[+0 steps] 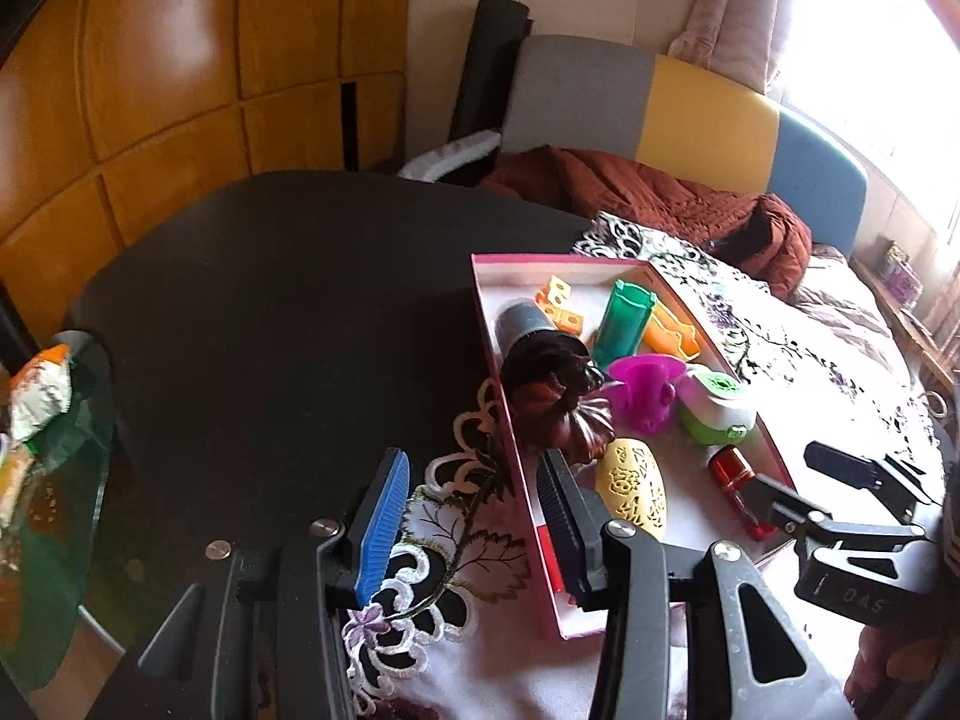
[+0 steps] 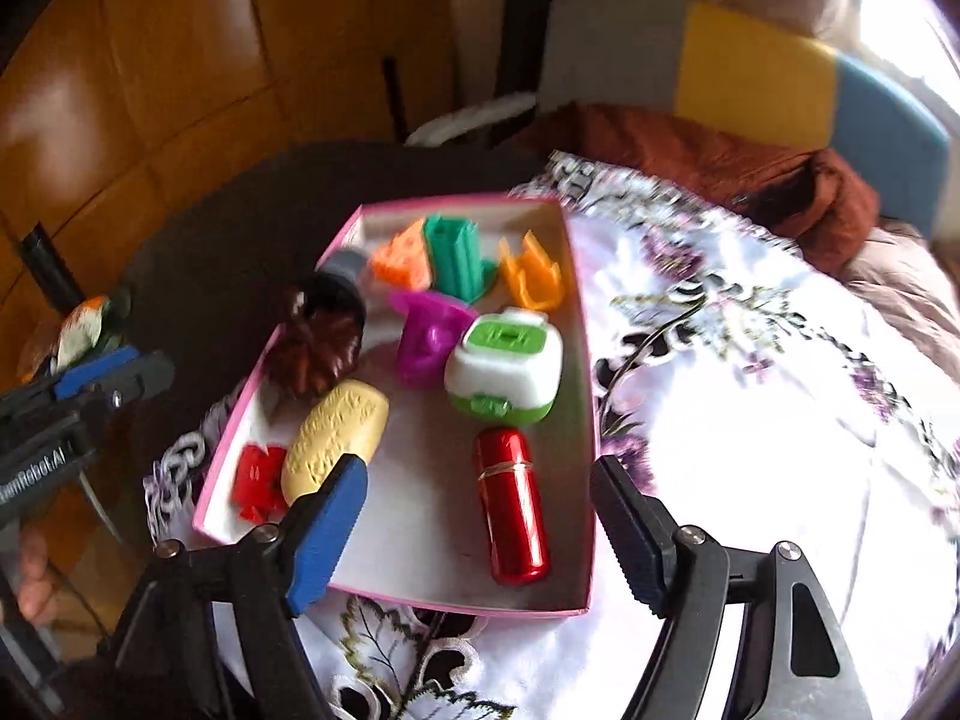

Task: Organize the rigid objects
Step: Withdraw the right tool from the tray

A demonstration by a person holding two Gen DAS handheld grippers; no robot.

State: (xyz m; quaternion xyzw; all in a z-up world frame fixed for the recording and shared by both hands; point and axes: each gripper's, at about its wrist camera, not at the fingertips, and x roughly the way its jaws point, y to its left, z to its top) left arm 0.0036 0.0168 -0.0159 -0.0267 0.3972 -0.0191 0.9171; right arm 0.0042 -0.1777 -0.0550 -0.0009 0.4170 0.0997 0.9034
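2 tools hang open and empty over the pink box on the desk: the left tool astride its near wall, the right tool above the red metal cylinder lying inside. Likely light, stiff and slippery; grip it across its middle.

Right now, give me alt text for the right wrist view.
Open right tool above a pink box holding a red cylinder, a green-and-white toy, a yellow oval and other small pieces, on a floral tablecloth.
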